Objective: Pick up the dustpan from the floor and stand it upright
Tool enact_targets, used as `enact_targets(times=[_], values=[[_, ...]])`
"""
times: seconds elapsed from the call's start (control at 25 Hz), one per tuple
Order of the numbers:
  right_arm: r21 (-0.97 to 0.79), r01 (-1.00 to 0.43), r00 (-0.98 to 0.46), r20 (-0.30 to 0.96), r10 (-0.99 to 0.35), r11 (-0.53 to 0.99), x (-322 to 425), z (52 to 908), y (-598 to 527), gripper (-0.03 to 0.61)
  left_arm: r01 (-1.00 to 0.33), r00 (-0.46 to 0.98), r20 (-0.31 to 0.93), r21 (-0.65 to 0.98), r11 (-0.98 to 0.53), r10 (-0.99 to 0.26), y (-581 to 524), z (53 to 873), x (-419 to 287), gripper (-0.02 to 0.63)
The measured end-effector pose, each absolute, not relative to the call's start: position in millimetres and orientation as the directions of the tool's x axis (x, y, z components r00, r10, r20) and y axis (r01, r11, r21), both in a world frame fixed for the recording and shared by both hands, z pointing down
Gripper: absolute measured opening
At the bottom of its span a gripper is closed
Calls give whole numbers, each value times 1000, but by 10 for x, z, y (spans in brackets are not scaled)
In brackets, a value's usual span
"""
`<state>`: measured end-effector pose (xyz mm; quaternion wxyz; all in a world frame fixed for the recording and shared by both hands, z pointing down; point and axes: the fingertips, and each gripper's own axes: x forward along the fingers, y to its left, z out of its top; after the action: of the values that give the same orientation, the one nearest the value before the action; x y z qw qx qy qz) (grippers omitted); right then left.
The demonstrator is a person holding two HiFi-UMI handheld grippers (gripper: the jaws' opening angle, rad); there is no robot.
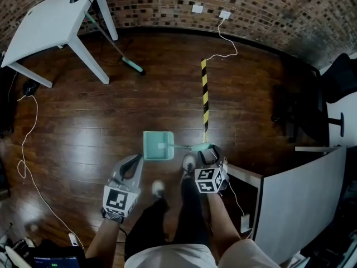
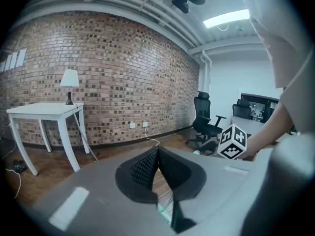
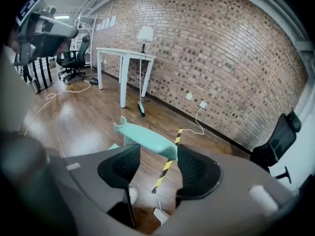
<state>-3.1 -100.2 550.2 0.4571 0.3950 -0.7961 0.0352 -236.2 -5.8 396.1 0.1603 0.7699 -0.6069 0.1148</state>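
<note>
The mint-green dustpan [image 1: 158, 146] is on the wooden floor just ahead of my feet, its long handle [image 1: 188, 147] reaching right toward my right gripper [image 1: 207, 149]. In the right gripper view the handle [image 3: 142, 138] slants across just beyond the fingertips. My right gripper [image 3: 158, 156] is open, its pads apart and not pressing on the handle. My left gripper [image 1: 134, 161] hangs to the lower left of the pan. In its own view my left gripper [image 2: 157, 155] is shut with nothing between the pads, and a sliver of mint shows below them.
A yellow-black tape stripe [image 1: 204, 99] runs up the floor past the pan. A white table [image 1: 50, 21] and a green broom [image 1: 133, 66] stand at the back left. A white panel [image 1: 301, 200] and black office chairs [image 1: 340, 82] are on the right. White cables [image 1: 25, 149] lie on the left.
</note>
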Motion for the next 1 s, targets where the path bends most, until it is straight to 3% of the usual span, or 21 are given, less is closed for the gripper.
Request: enact_targets(times=[0.24, 0.48, 0.72, 1.0], values=[[250, -693, -334, 719, -609, 676, -162, 5160, -988, 223, -974, 227, 356, 84, -211, -906, 82, 3850, -2368, 0], [223, -732, -381, 651, -657, 644, -190, 4756, -847, 79, -975, 224, 330, 63, -215, -917, 82, 3604, -2346, 0], [200, -755, -397, 620, -677, 625, -148, 4371, -723, 14, -976, 218, 292, 83, -202, -931, 57, 3329, -2342, 0], [189, -797, -377, 586, -717, 574, 72, 3767, -577, 14, -970, 240, 251, 107, -219, -938, 191, 2830, -2252, 0]])
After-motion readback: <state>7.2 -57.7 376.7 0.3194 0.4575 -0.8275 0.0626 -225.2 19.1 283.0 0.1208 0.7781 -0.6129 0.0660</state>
